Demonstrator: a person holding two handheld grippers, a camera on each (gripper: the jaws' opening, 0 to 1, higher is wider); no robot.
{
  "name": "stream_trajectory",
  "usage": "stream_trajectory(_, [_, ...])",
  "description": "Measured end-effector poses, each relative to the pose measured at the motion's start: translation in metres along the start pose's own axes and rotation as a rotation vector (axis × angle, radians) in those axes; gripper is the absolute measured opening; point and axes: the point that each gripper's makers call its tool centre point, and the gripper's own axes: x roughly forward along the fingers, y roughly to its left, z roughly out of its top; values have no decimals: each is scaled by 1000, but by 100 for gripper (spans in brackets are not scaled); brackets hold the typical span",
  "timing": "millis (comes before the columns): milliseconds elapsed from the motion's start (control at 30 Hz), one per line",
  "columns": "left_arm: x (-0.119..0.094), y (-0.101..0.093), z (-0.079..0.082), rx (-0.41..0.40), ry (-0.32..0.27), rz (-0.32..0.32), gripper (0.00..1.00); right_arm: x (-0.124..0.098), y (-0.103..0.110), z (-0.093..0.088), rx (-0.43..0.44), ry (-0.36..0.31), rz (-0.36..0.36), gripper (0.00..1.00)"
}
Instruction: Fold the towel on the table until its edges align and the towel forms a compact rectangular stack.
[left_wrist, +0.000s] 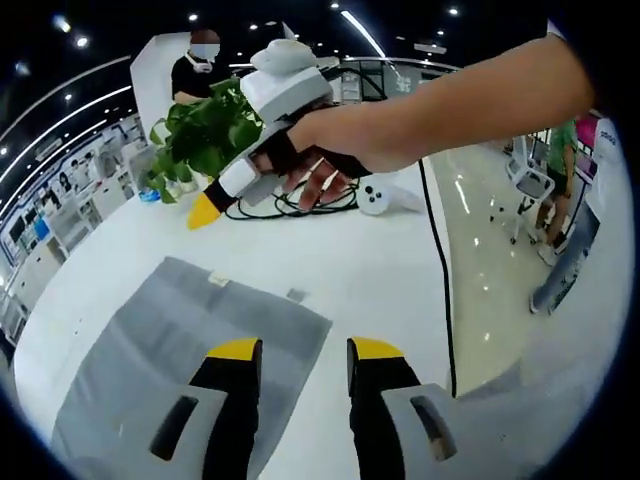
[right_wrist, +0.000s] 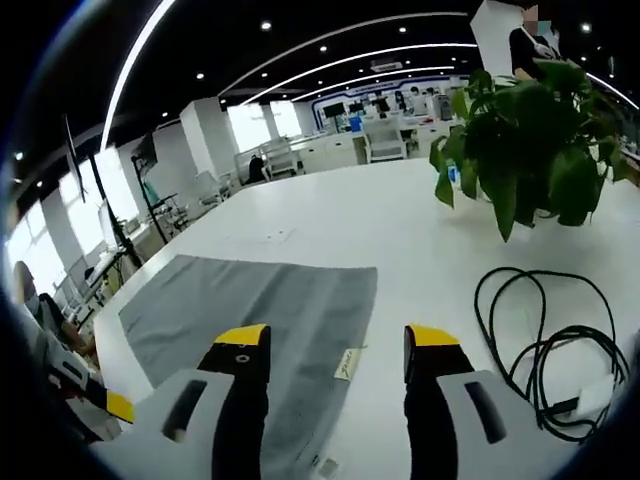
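Towel (right_wrist: 255, 320) lies flat and unfolded by the desk (right_wrist: 400, 225) edge, both the left gripper (left_wrist: 303, 348) and right gripper (right_wrist: 337, 338) hovering wide and empty, apparently poised to grasp it.

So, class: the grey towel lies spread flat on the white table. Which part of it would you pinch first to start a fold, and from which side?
Probably a corner. The towel lies flat, so only its edges give the jaws something to slide under. The corner by the small label sits just ahead of the open right gripper; approach from the bare table beside that edge.
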Motion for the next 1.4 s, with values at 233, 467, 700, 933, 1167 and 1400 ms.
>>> stream_trajectory(233, [18,-2,-3,13,18,-30,34,17,3,-1,14,20,0,50])
stream_trajectory(467, [31,5,-6,8,31,-44,33,35,5,2,-2,38,4,48])
stream_trajectory(700, [43,10,-14,-17,44,-64,33,53,5,3,2,59,3,46])
stream_trajectory(933, [61,2,-21,-38,55,-101,30,75,3,1,14,76,-7,42])
stream_trajectory(1167, [74,-9,-28,-38,70,-127,29,89,4,-3,25,89,-16,40])
stream_trajectory(1400, [79,-8,-37,-44,91,-136,26,106,4,-3,-19,99,-29,36])
